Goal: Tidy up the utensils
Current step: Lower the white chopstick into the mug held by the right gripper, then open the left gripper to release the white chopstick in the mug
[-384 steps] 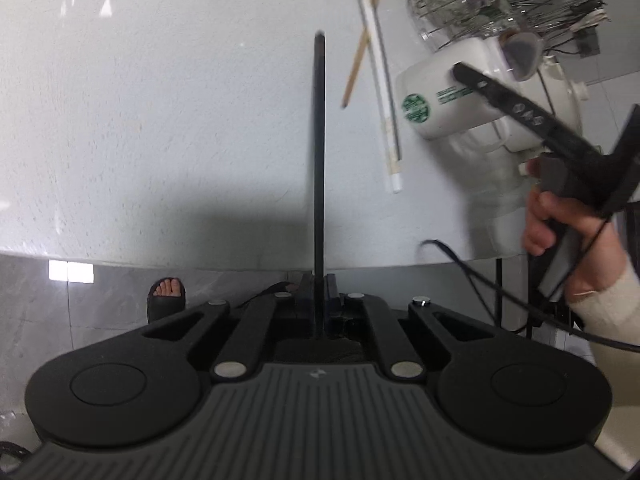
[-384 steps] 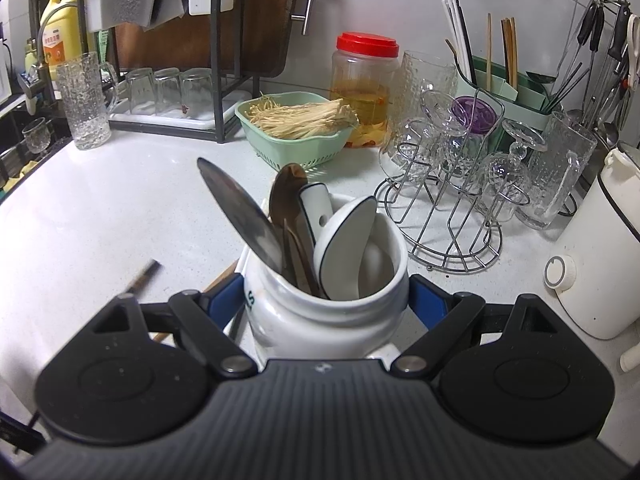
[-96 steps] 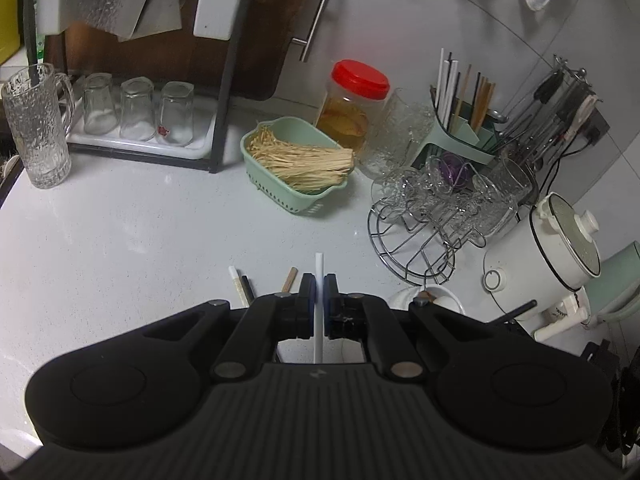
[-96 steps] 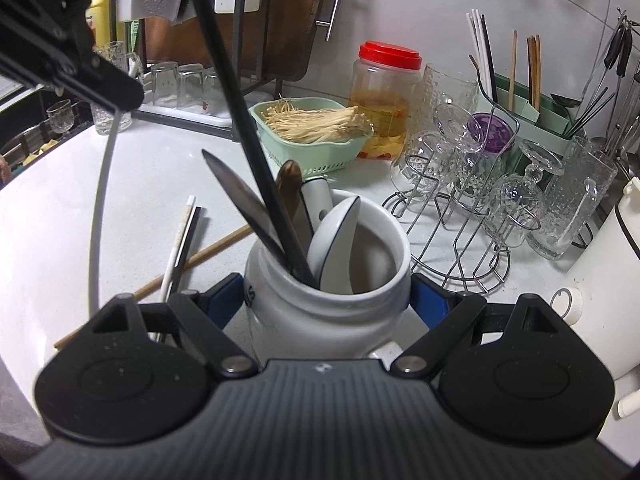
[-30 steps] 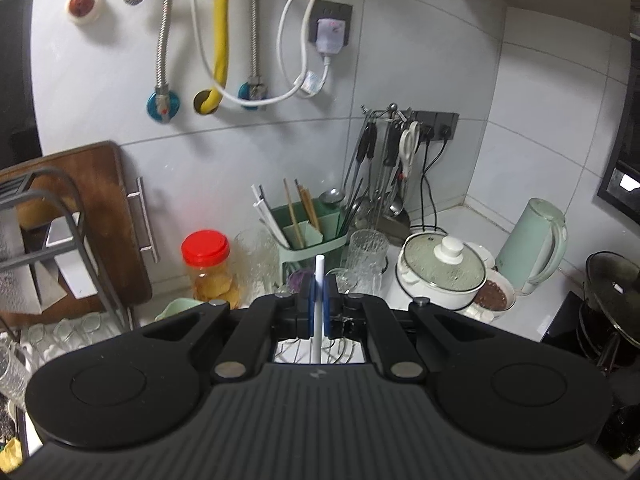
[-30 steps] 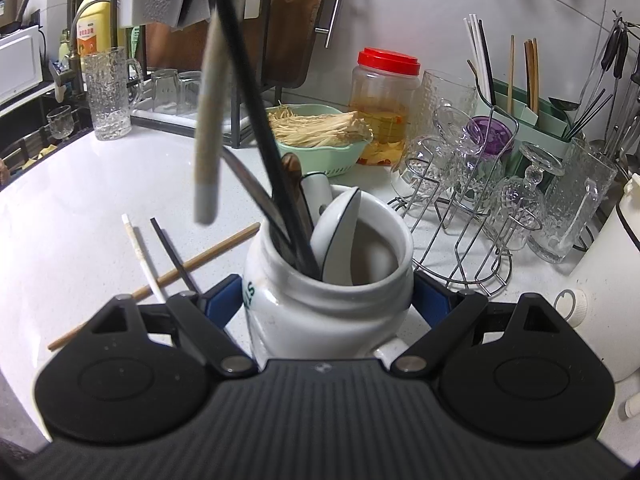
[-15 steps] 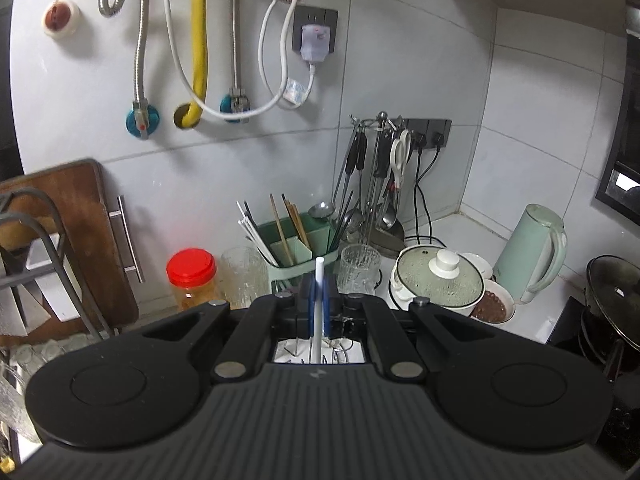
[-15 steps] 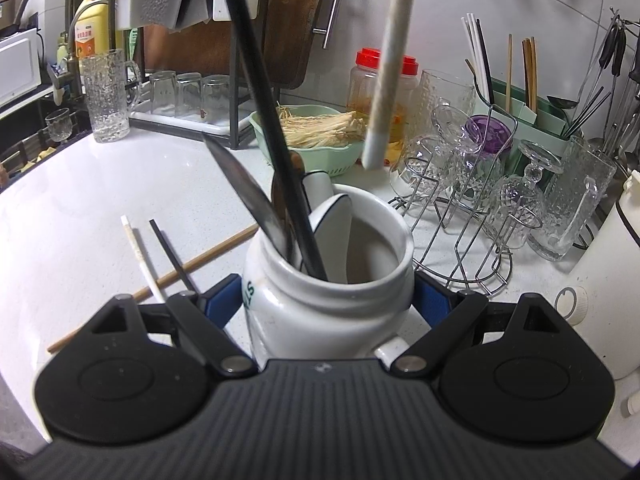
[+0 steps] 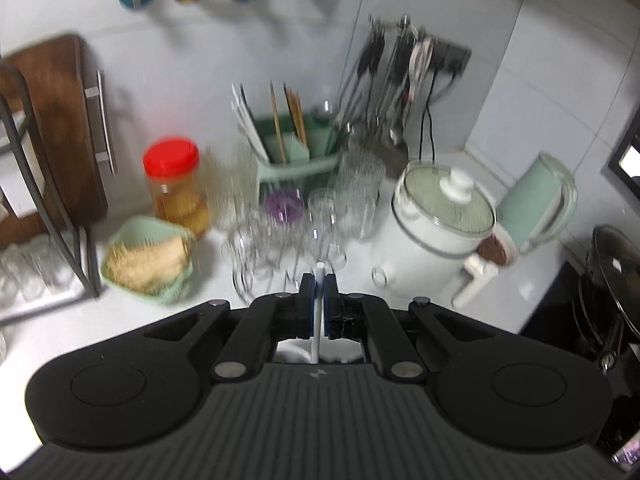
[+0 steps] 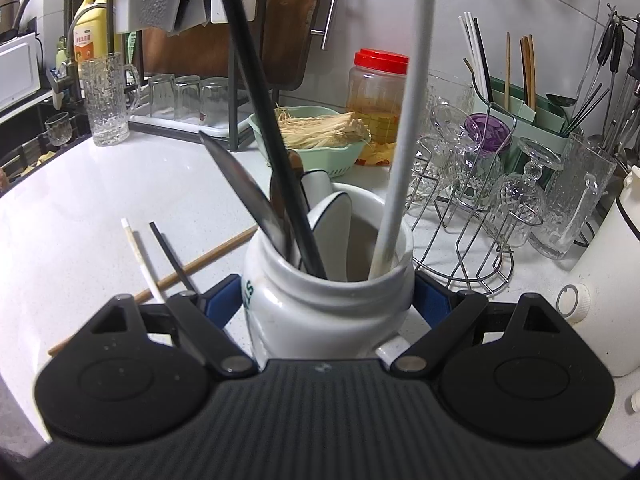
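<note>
- White chopstick (image 10: 404,136) coming in near-vertical, long axis running 12-to-6 in the right wrist view; low tip already inside the mouth of the white jar (image 10: 320,304), against the inner wall at approx 3 o'clock of the opening.
- L gripper (image 9: 319,300) clamped tight on that chopstick, pads pinching it edge-on; the stick pokes up just past the fingertips.
- R gripper (image 10: 326,300) hugging the jar from both sides, blue pads pressed on the body. Steady hold, I'd say.
- Jar's 9 o'clock half is crowded: black chopstick (image 10: 264,120), knife blade (image 10: 244,188), white spoon (image 10: 332,224). Right half free, so there's room to drop.
- Next call, imo: let go and let it slide down.
- Still loose on the white counter (image 10: 120,184) at 9 o'clock of the jar: a white stick (image 10: 140,256), a black one (image 10: 170,254), a wooden one (image 10: 208,256).
- Room: glass rack (image 10: 472,216) at 2 o'clock, green basket (image 10: 320,152) at 12. Left wrist view is blurred.
</note>
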A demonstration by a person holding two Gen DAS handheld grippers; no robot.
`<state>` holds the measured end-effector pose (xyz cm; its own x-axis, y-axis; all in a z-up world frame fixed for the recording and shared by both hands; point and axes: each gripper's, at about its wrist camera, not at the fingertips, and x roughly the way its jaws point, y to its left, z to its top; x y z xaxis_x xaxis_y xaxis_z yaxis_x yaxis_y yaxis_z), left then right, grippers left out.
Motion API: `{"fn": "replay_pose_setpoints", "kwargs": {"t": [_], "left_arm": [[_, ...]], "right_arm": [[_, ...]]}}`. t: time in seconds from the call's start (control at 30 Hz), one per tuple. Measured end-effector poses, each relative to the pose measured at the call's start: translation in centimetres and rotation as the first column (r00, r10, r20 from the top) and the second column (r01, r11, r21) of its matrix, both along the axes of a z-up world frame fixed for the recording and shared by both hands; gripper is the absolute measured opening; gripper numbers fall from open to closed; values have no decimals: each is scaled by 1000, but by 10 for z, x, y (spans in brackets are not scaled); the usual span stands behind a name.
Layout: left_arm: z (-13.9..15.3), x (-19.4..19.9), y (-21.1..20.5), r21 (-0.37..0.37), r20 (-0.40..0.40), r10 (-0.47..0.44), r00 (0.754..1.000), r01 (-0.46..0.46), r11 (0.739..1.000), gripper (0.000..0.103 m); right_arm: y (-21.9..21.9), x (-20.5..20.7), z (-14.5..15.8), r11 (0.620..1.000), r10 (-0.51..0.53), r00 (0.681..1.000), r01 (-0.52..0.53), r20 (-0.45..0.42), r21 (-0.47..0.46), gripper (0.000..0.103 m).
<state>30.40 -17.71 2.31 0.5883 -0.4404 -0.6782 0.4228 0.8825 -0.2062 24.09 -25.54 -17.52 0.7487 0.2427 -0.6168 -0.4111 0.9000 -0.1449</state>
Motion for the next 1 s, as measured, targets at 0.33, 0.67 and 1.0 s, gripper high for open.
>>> {"fn": "replay_pose_setpoints", "kwargs": {"t": [0.33,0.67,1.0], "left_arm": [[-26,18,1,14,-174,-23,985,25,1000,6],[-22,18,9,-7,-137,-29,990,28,1000,6],[9,-14,39,29,87,49,995,-51,998,49]], "right_arm": [[2,1,-1,1000,-18,1000,18,9,1,92],[5,2,-2,999,-37,999,37,12,0,92],[10,-2,-4,996,-88,996,88,31,10,92]]}}
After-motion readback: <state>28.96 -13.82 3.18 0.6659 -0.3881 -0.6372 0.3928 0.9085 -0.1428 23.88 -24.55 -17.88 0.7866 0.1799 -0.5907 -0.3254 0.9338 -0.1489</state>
